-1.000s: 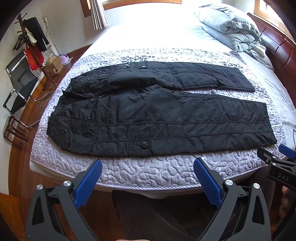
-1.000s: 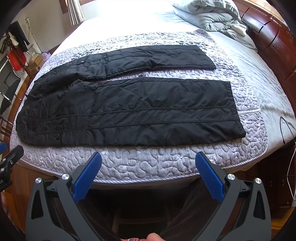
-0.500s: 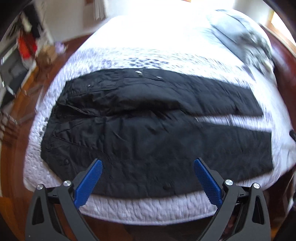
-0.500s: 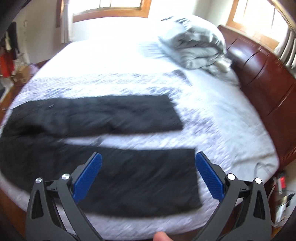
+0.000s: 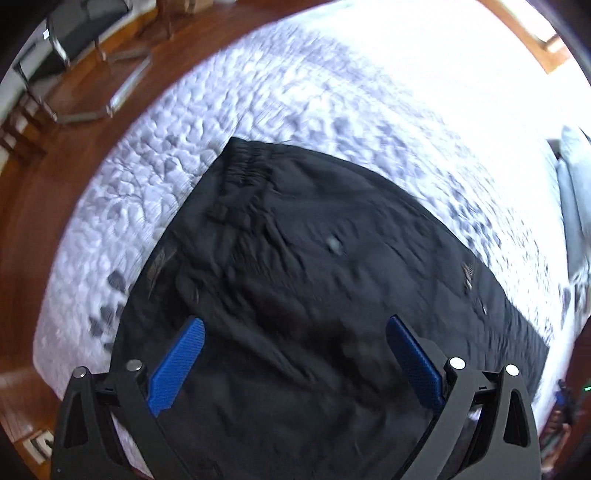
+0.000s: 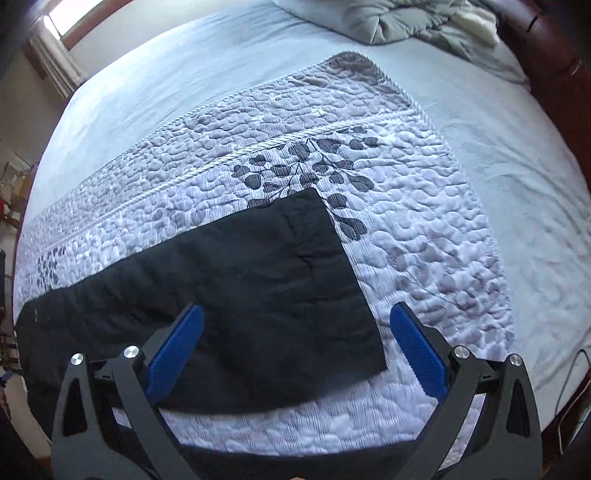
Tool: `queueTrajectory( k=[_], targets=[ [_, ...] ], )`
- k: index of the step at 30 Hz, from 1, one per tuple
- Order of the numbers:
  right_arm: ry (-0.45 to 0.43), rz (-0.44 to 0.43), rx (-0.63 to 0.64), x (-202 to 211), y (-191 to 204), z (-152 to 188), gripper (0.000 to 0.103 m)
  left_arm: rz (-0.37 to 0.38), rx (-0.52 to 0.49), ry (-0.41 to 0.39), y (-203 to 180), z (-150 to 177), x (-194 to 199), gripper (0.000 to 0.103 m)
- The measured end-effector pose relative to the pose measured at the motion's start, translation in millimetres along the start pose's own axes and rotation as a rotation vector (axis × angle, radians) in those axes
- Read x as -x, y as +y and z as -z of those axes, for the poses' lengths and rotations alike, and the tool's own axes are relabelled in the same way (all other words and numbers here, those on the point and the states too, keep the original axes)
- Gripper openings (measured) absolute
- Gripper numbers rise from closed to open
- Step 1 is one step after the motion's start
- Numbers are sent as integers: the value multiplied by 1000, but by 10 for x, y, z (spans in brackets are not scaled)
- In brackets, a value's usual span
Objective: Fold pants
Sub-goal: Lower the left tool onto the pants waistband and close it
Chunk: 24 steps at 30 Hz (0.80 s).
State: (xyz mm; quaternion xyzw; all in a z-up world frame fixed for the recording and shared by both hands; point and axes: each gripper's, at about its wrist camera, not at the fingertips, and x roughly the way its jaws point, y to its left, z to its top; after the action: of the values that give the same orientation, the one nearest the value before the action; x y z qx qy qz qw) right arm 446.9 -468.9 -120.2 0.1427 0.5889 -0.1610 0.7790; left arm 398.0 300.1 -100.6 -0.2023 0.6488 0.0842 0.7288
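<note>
Black quilted pants lie spread flat on a grey quilted bedspread. The left wrist view shows their waist end [image 5: 303,266], with the elastic waistband at the far left edge; this view is blurred. My left gripper [image 5: 295,354] is open and empty, just above the waist area. The right wrist view shows the far leg [image 6: 240,280], its cuff end at the right. My right gripper [image 6: 295,343] is open and empty, hovering over that cuff. A strip of the near leg [image 6: 295,454] shows at the bottom edge.
The bedspread [image 6: 424,229] lies on a pale blue sheet [image 6: 517,147]. A folded grey duvet [image 6: 406,18] sits at the far end by a dark wooden headboard. A metal-framed chair [image 5: 74,66] stands on the wood floor left of the bed.
Both grippers have moved forward from the bed's edge over the pants. The left has swung toward the waist, the right toward the far leg's cuff. Both stay open.
</note>
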Motion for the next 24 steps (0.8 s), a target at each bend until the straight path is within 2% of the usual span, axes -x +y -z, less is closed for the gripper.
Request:
queueTrajectory(
  k=[3,8,11,14,17,18,19,20,22,24],
  targets=[
    [35,-22,-23,-361,-26,-234,101,15,63,23,130,-267,-219,99],
    [37,-34,38,-760,62,-437,101,45,122,52,215,-591,-503,99],
    [33,-50,59,-884,87,-494,101,27,157,74,241,-713,-655,99],
    [29,-44,75,-966,101,-534,101,-35,121,97,135,-749,-798,98],
    [30,-42,87,-1026,102,-552,101,-132,55,107,-42,-736,-904,85],
    [26,-42,90,-1034,97,-554,101,-141,38,98,-101,-726,-903,76],
    [23,-43,93,-1038,96,-556,101,-137,31,94,-153,-718,-902,61],
    [18,-44,96,-1038,91,-556,101,-116,23,91,-211,-709,-882,53],
    [14,-41,96,-1044,70,-552,101,-79,14,96,-319,-696,-847,21],
    [8,-34,98,-1052,52,-572,101,-80,-5,97,-429,-675,-843,12]
  ],
)
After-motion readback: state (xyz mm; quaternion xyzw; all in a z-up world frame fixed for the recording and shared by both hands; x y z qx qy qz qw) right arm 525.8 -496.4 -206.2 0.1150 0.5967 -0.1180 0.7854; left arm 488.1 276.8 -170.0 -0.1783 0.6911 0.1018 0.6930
